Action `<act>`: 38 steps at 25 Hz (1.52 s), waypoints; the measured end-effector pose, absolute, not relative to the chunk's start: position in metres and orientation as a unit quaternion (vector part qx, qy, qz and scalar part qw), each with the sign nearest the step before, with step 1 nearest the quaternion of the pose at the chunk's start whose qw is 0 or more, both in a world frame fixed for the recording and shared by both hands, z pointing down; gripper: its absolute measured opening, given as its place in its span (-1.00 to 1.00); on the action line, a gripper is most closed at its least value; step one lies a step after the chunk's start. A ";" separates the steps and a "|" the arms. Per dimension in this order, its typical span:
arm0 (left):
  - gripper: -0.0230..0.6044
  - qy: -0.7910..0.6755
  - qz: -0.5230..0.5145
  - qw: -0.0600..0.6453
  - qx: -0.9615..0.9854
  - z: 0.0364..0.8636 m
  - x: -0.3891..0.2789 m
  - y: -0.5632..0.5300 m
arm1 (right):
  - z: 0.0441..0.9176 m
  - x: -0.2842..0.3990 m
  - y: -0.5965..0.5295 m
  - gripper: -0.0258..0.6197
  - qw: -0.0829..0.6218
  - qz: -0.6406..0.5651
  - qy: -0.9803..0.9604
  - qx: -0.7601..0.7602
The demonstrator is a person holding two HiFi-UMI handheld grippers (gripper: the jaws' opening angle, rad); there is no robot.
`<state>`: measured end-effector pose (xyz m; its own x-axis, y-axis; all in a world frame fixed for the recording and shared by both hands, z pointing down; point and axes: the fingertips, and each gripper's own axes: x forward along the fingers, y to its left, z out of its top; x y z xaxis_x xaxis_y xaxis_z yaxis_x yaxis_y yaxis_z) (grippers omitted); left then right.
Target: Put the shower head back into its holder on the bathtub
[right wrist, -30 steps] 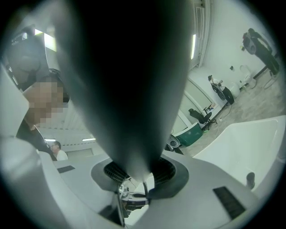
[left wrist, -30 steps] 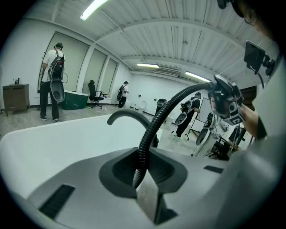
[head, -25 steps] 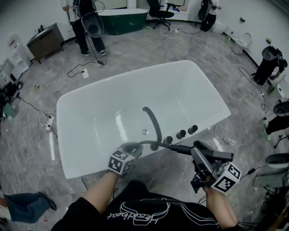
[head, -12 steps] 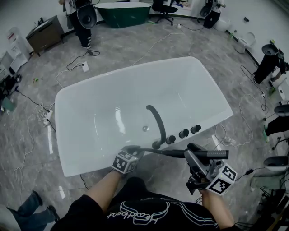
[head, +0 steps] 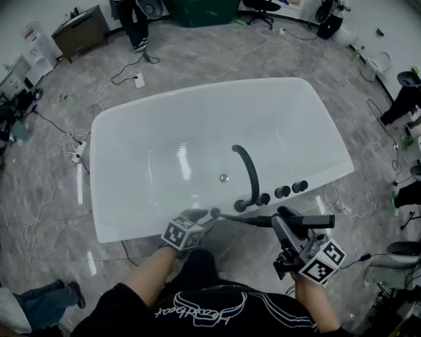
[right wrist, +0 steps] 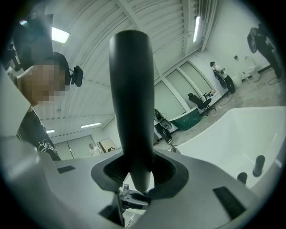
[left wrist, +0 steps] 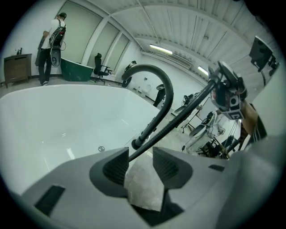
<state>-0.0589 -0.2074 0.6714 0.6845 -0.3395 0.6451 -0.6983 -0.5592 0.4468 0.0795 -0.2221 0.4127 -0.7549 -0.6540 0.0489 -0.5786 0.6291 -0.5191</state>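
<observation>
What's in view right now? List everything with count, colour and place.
bathtub: one, white, centre of the floor
faucet spout: one, dark, curved, near rim
knobs: three, dark, near rim beside the spout
drain: one, metal, tub bottom
shower head: one, dark, in the right gripper
hose: one, dark, from the shower head to the left gripper
second bathtub: one, green, far back
cabinet: one, brown, far left
bystander: one, dark trousers, by the second bathtub
left gripper: one, grey, jaws opening around the hose
right gripper: one, grey, shut on the shower head

Open tub basin (head: 164, 158) behind arched spout (head: 250, 171)
</observation>
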 end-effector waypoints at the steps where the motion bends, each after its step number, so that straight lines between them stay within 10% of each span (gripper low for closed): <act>1: -0.45 -0.309 0.250 0.352 0.847 0.666 -0.062 -0.207 | 0.416 0.074 -0.224 -0.52 0.065 -0.259 0.902 -0.339; 17: -0.70 -0.381 0.027 0.348 0.856 0.520 -0.137 -0.181 | 0.535 -0.021 -0.228 -0.52 -0.138 -0.153 0.935 -0.288; 38: -0.91 -0.416 0.013 0.320 0.851 0.505 -0.200 -0.190 | 0.711 -0.065 -0.257 -0.52 -0.289 -0.178 0.892 -0.297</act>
